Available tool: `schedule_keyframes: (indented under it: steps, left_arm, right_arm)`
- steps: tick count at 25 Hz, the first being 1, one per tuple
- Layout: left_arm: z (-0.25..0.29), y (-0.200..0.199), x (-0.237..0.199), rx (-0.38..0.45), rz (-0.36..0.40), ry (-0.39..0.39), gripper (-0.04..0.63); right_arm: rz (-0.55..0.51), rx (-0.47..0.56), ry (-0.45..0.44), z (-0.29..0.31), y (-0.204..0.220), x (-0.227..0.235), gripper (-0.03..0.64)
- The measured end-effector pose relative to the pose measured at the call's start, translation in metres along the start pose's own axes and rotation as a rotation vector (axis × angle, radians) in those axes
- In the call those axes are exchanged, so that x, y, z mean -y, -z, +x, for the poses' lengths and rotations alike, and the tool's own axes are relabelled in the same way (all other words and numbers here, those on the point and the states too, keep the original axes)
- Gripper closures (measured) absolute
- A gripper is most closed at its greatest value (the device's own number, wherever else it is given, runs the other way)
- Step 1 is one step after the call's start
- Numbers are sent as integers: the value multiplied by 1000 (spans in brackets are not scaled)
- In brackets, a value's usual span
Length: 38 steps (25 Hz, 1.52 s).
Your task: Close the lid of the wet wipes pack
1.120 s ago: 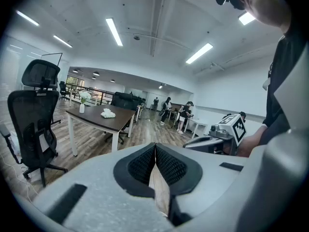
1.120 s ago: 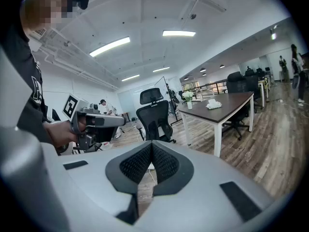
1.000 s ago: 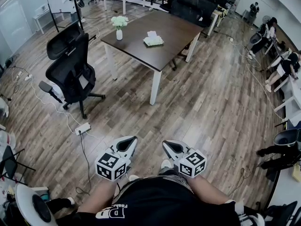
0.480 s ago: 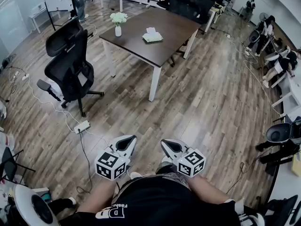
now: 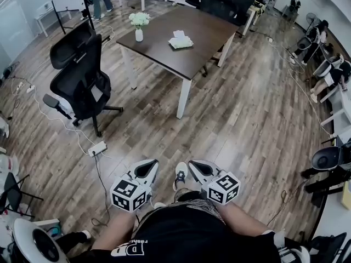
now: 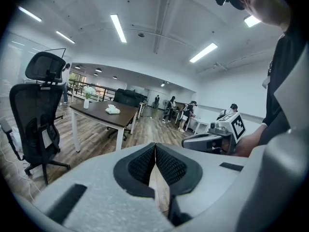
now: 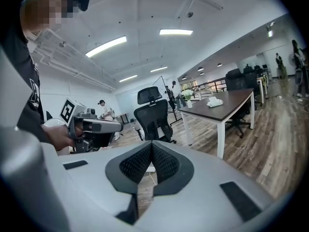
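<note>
The wet wipes pack point(image 5: 180, 42) lies white on the dark brown table point(image 5: 192, 59), far ahead of me; its lid is too small to make out. The pack point(image 6: 112, 109) also shows in the left gripper view, and as a pale lump point(image 7: 214, 102) in the right gripper view. My left gripper point(image 5: 148, 167) and right gripper point(image 5: 197, 166) are held side by side low in front of the person's body, well short of the table. Both are shut with nothing between the pads point(image 6: 166, 164) point(image 7: 135, 162).
A vase of white flowers point(image 5: 139, 26) stands on the table's left end. A black office chair point(image 5: 82, 75) is left of the table, with a power strip point(image 5: 96, 148) and cables on the wood floor. People sit at desks on the right point(image 5: 329, 70).
The view has shifted slightly towards the table, and a shoe has come forward between the two grippers. Both grippers stay shut and side by side.
</note>
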State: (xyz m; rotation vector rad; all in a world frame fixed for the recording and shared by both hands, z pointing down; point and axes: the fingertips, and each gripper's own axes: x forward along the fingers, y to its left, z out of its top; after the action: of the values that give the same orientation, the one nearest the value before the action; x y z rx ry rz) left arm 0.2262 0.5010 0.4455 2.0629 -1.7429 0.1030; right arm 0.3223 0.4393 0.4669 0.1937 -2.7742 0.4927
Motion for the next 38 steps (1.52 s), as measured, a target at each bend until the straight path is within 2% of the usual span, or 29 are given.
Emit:
schedule_keyframes:
  steps: [9, 13, 18, 27, 38]
  left_arm:
    - [65, -45, -80, -9, -12, -98, 577]
    - [114, -82, -99, 18, -1, -97, 577]
    - [171, -108, -112, 15, 14, -81, 575]
    - [241, -136, -126, -12, 42, -61, 577]
    - [277, -142, -151, -47, 19, -41, 577]
  right_arm:
    - [-7, 14, -83, 81, -59, 82, 612]
    - [-27, 26, -100, 103, -94, 130, 612]
    - [-40, 47, -88, 114, -122, 186, 612]
    - [-16, 50, -74, 123, -137, 252, 612]
    - [14, 28, -66, 144, -141, 282, 612]
